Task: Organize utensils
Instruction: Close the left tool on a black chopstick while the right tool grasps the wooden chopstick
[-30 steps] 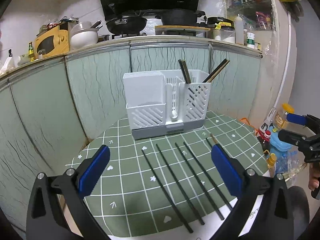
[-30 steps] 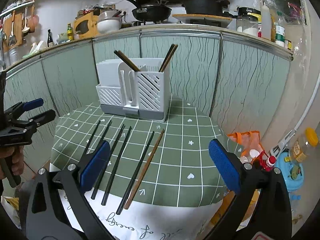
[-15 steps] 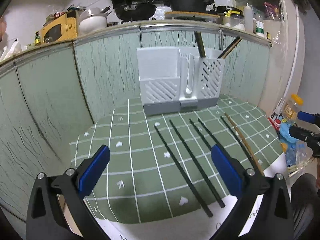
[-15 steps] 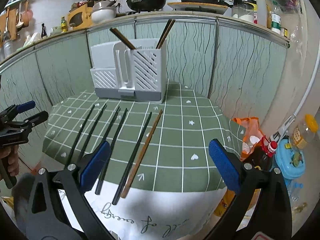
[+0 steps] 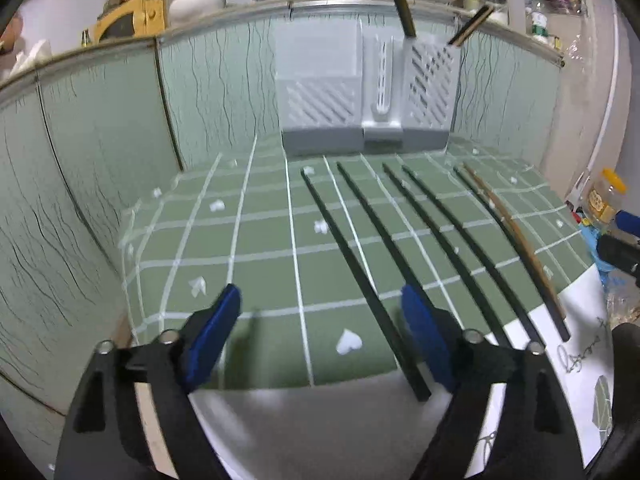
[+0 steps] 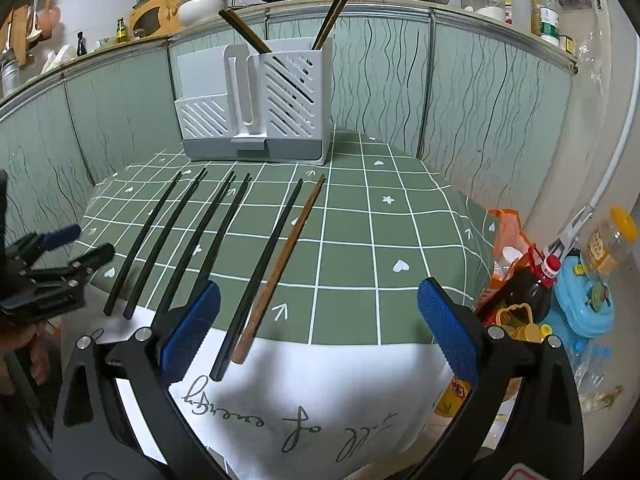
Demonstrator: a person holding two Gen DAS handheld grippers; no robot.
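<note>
- Chopsticks (image 6: 188, 240): six are counted loose on the green checked cloth (image 6: 360, 240), laid roughly side by side in front of the white holder (image 6: 256, 104), their near ends reaching the cloth's white front border. Five are black; the one farthest right of the holder's front is brown wood (image 6: 280, 268).
- White holder: set at the back of the cloth against the green panelled wall. A few chopsticks are already stood upright in its slotted right compartment.
- Left gripper (image 5: 320, 332): jaws are closing, with nothing pressed between the pads. The near end of the leftmost black chopstick (image 5: 360, 272) lies just inside its right pad.
- Right gripper (image 6: 316, 324): jaws stand wide apart and nothing is held. The near ends of the brown chopstick and its black neighbour lie between the pads, toward the left one.
- Step in hand, as judged: a first pick from the loose row. The pads should be brought down astride a single stick near its end, so that neighbours are not nudged; the thin stick should be squeezed squarely, as it is likely to roll or pivot.
- Left wrist view only: the left gripper's pads at the leftmost chopstick; the picture is blurred.
- Right wrist view only: sharp detail of the holder's contents, the lettering on the white border, and bottles and a blue toy beside the table.
</note>
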